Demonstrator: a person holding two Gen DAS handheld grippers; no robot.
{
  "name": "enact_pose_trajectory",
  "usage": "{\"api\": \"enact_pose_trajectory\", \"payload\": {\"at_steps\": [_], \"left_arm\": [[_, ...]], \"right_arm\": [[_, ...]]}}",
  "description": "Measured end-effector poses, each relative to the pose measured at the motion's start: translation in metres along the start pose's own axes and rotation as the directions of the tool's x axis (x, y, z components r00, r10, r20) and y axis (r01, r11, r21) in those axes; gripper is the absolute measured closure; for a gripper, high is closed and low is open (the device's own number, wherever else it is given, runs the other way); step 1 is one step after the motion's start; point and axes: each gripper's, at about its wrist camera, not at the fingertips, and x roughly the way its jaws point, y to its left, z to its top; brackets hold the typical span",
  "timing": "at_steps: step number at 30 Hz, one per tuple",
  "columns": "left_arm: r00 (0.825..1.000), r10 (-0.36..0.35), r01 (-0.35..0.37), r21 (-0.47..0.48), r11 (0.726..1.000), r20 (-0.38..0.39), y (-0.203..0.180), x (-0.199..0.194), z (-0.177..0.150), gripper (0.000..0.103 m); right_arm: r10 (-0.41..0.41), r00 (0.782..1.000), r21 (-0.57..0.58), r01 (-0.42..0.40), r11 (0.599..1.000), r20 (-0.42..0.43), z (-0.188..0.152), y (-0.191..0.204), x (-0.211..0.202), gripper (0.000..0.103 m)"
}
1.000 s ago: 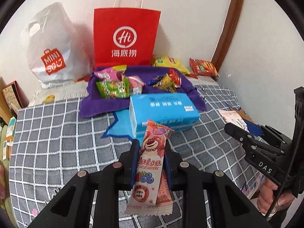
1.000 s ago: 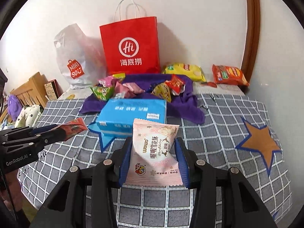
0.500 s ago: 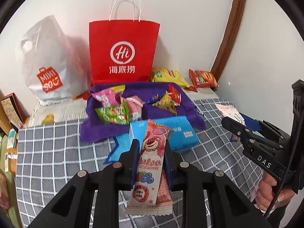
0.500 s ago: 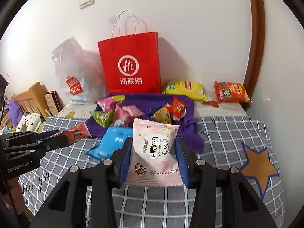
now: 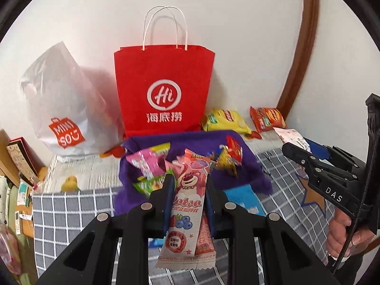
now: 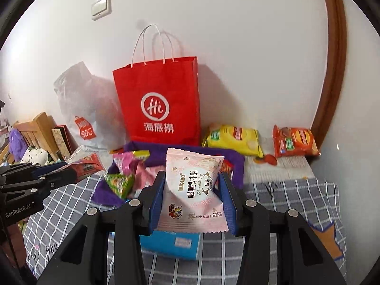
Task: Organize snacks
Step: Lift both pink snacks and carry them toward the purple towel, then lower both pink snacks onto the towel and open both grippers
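We see the left gripper [image 5: 188, 191] pinching a long pink Lotso bear snack stick wrapper [image 5: 187, 211], long axis along the fingers, top pointing away | right gripper [image 6: 192, 198] pinching a pale pink square pastry packet [image 6: 193, 190], upright | blue rectangular box [image 6: 171, 243] mostly hidden below | purple cloth [image 6: 182, 150] with blurred snack packets | red paper bag [image 6: 158, 102] at the wall.

Both fisheye views ride on the handheld grippers and look forward and downward along their fingers toward the upright red paper shopping bag with white cord handles [image 5: 163, 90] against the white wall. The left wrist view faces that bag almost squarely from nearby; the right wrist view [image 6: 159, 104] sees it from slightly further right. Both share the purple cloth [image 5: 190, 140] lying before the bag.
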Motion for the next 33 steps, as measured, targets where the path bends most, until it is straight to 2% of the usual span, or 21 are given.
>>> {"api": "enact_pose_trajectory", "payload": {"at_steps": [17, 23, 29, 33], "left_arm": [[1.0, 0.016, -0.016, -0.017, 1.0, -0.001, 0.017, 0.059, 0.051, 0.08], [1.0, 0.01, -0.011, -0.028, 1.0, -0.026, 0.023, 0.088, 0.059, 0.08], [0.998, 0.002, -0.006, -0.056, 0.998, -0.068, 0.036, 0.12, 0.052, 0.08], [0.995, 0.027, -0.032, -0.048, 0.998, -0.097, 0.044, 0.133, 0.049, 0.08]], "right_arm": [[0.027, 0.999, -0.011, -0.027, 1.0, 0.025, 0.05, -0.003, 0.056, 0.059], [0.026, 0.999, 0.005, -0.026, 1.0, -0.026, 0.046, -0.009, 0.091, 0.059], [0.015, 0.996, -0.002, -0.015, 1.0, -0.086, 0.037, -0.013, 0.123, 0.059], [0.041, 0.99, 0.022, -0.038, 0.999, -0.133, 0.03, -0.02, 0.14, 0.059]]}}
